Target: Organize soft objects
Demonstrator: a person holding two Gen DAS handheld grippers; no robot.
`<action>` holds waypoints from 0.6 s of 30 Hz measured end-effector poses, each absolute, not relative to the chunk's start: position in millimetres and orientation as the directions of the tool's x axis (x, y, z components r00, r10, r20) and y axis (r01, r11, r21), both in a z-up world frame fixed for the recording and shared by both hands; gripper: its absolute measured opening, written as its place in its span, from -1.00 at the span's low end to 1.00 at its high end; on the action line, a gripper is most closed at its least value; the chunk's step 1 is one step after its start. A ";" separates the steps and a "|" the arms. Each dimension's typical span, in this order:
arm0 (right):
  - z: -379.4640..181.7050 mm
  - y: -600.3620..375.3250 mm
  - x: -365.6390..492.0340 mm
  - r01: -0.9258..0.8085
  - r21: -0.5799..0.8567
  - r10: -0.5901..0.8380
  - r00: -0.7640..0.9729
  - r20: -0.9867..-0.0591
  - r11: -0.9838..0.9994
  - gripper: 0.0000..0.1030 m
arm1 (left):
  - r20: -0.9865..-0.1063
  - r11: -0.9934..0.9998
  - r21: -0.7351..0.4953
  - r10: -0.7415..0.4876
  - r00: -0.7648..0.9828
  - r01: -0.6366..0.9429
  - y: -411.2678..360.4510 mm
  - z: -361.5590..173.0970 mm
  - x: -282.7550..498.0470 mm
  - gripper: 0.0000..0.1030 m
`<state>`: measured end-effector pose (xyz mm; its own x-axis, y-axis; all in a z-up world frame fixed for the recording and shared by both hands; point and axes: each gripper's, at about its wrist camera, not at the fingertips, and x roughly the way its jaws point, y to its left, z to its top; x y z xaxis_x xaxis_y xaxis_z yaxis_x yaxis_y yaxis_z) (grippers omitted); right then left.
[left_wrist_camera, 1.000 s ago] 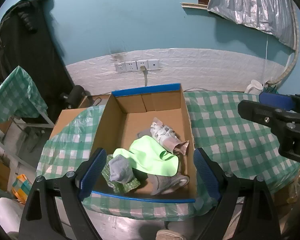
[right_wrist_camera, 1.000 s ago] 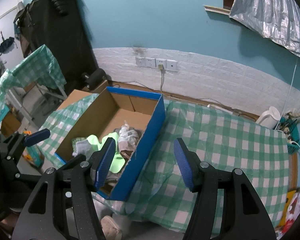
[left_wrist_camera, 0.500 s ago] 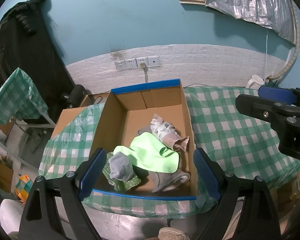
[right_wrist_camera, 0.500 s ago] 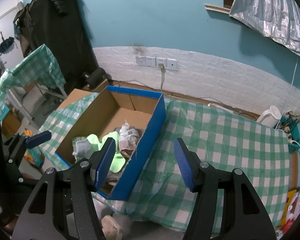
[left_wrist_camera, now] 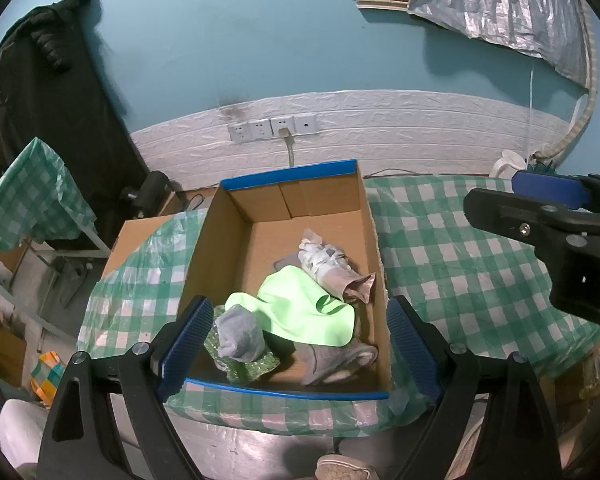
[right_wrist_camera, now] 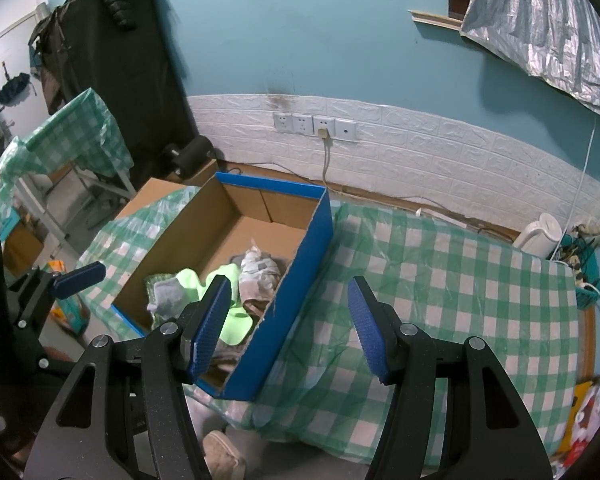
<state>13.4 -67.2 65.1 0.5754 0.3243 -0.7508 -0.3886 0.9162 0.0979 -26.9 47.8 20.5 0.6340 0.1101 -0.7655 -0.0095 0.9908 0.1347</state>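
Note:
A blue-rimmed cardboard box (left_wrist_camera: 236, 240) (right_wrist_camera: 312, 248) stands on the checked table. Inside lie a bright green cloth (left_wrist_camera: 300, 308) (right_wrist_camera: 230, 320), a grey rolled sock (left_wrist_camera: 240, 336) (right_wrist_camera: 166, 294) on a green patterned cloth (left_wrist_camera: 248, 368), a grey-white bundle (left_wrist_camera: 326, 264) (right_wrist_camera: 260, 274) and a grey sock (left_wrist_camera: 332, 360). My left gripper (left_wrist_camera: 296, 348) is open and empty, held above the box's near edge. My right gripper (right_wrist_camera: 288, 324) is open and empty, above the box's right wall and the table.
The green checked tablecloth (left_wrist_camera: 460, 272) (right_wrist_camera: 440, 300) covers the table right of the box. A white kettle (right_wrist_camera: 540, 234) and cables sit at the far right corner. Wall sockets (left_wrist_camera: 272, 130) are behind. A second checked table (right_wrist_camera: 72, 128) stands at left.
Both grippers have drifted slightly back and up; the box sits a little lower in the left view. Nothing was taken hold of or let go.

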 end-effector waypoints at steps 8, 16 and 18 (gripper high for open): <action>65.1 -65.8 13.4 -0.388 0.099 0.325 0.574 -0.752 0.916 0.17 | -0.766 0.991 0.133 0.110 0.633 -0.011 47.4 19.9 -27.1 0.74; 64.9 -66.0 13.7 -0.388 0.099 0.324 0.575 -0.751 0.916 0.17 | -0.766 0.991 0.135 0.111 0.633 -0.011 47.3 20.4 -26.8 0.74; 65.7 -64.8 12.7 -0.388 0.099 0.325 0.575 -0.751 0.916 0.17 | -0.767 0.991 0.134 0.110 0.632 -0.011 47.4 19.7 -26.9 0.74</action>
<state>12.7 -64.8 65.7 0.5747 0.3249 -0.7511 -0.3884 0.9161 0.0991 -26.9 47.4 19.7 0.6323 0.1105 -0.7668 -0.0111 0.9910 0.1336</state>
